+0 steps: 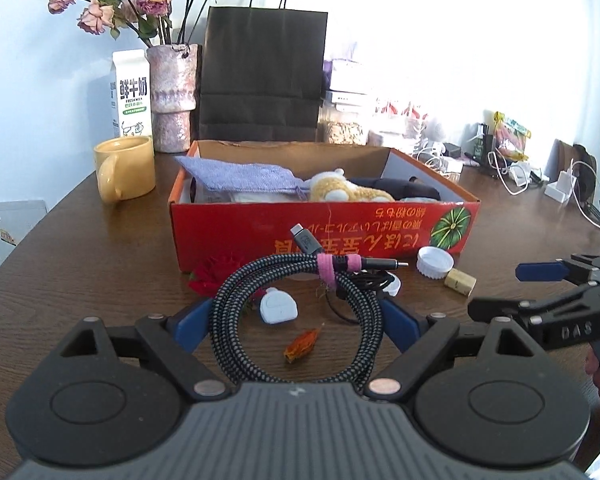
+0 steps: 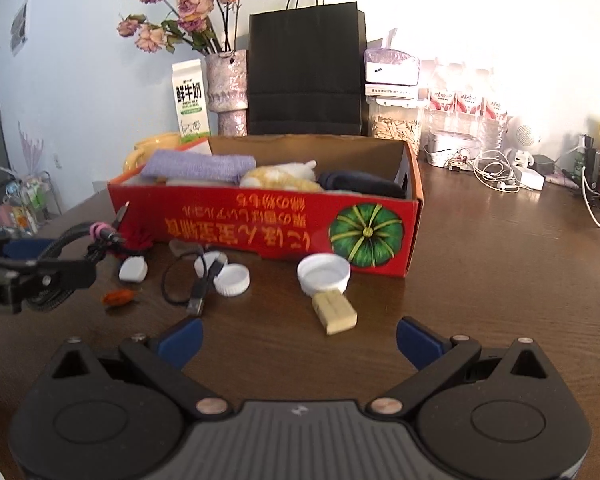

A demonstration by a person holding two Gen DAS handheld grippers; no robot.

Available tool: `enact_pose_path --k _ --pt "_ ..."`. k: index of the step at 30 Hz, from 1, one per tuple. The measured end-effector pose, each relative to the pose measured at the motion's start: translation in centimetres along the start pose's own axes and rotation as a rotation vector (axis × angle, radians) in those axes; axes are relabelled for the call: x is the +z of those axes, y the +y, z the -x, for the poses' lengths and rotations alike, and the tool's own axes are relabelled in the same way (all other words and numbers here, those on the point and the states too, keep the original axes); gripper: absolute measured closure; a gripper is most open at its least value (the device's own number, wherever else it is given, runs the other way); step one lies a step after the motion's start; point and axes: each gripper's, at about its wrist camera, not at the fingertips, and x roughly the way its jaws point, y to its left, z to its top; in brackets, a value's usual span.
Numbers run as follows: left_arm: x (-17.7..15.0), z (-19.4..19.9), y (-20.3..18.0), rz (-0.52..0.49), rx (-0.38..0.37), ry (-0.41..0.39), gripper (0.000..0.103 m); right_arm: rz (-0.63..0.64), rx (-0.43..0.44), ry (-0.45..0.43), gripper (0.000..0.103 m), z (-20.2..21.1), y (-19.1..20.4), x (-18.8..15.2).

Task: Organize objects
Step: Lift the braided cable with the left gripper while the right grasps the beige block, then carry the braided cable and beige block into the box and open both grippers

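A coiled black-and-grey braided cable (image 1: 236, 300) with a pink tie hangs between the blue pads of my left gripper (image 1: 296, 322), which is shut on it just above the table. The right wrist view shows that cable (image 2: 72, 236) held up at the far left by the left gripper (image 2: 48, 264). A red cardboard box (image 1: 260, 224) behind it holds a purple cloth (image 1: 240, 176), a plush toy (image 1: 340, 190) and a dark item. My right gripper (image 2: 299, 338) stands open over bare table, with a cream block (image 2: 334, 312) and a white cap (image 2: 324, 274) just ahead of it.
On the wooden table lie a white pod (image 1: 278, 306), an orange dried scrap (image 1: 302, 344), a red flower (image 1: 212, 276), a short black cable (image 2: 198, 292) and another white cap (image 2: 232, 278). Behind the box stand a yellow mug (image 1: 124, 168), milk carton (image 1: 132, 96), vase (image 1: 172, 96) and black bag (image 1: 264, 76).
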Motion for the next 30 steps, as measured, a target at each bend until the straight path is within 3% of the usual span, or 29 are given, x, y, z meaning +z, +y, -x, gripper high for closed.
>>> enact_pose_path --k 10,13,15,17,23,30 --pt "0.3 0.3 0.1 0.012 0.001 -0.011 0.013 0.034 -0.051 0.118 0.0 -4.3 -1.4 1.2" --pt "0.3 0.3 0.1 0.012 -0.001 -0.012 0.013 0.019 -0.046 0.129 0.005 -5.1 -1.7 1.0" --pt "0.3 0.3 0.2 0.013 -0.002 -0.012 0.013 0.015 -0.046 0.116 0.013 -5.0 -1.7 1.0" --pt "0.3 0.3 0.2 0.013 -0.002 -0.011 0.013 0.017 -0.042 0.102 0.035 -4.8 -1.7 1.0" --pt "0.3 0.2 0.1 0.015 -0.006 -0.011 0.013 0.011 -0.009 0.086 0.081 -4.1 -1.7 1.0" --pt "0.6 0.2 0.1 0.017 -0.01 -0.02 0.013 0.019 -0.01 0.017 0.082 -2.6 -1.1 1.0"
